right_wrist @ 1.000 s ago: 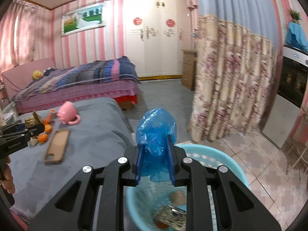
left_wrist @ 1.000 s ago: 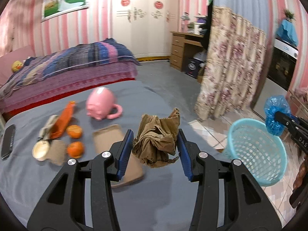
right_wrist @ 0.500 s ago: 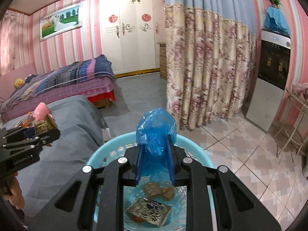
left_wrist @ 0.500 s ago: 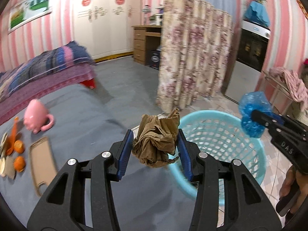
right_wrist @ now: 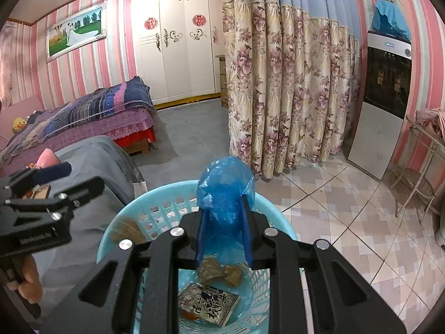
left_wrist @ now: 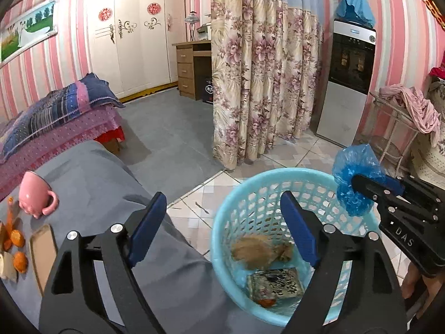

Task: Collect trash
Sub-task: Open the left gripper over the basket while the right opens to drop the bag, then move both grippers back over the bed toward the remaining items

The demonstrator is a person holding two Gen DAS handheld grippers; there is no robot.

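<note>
My left claw (left_wrist: 222, 222) is opening, nothing between its pads, above the basket's (left_wrist: 278, 173) near rim. The brown paper wad (left_wrist: 260, 250) lies inside at twelve o'clock. My right claw (right_wrist: 224, 222) pinches the blue plastic bag (right_wrist: 222, 186) over the basket. I judge the light bag may cling to a pad or drift past the rim. Peels (left_wrist: 16, 239) wait on the tabletop (left_wrist: 91, 178) at nine o'clock.

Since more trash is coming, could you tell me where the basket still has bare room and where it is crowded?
The light blue basket has bare floor along its far wall, beyond the crumpled brown paper. The near side is crowded: the printed packet and an orange scrap lie there. The right gripper holds the blue plastic bag over the rim.
</note>
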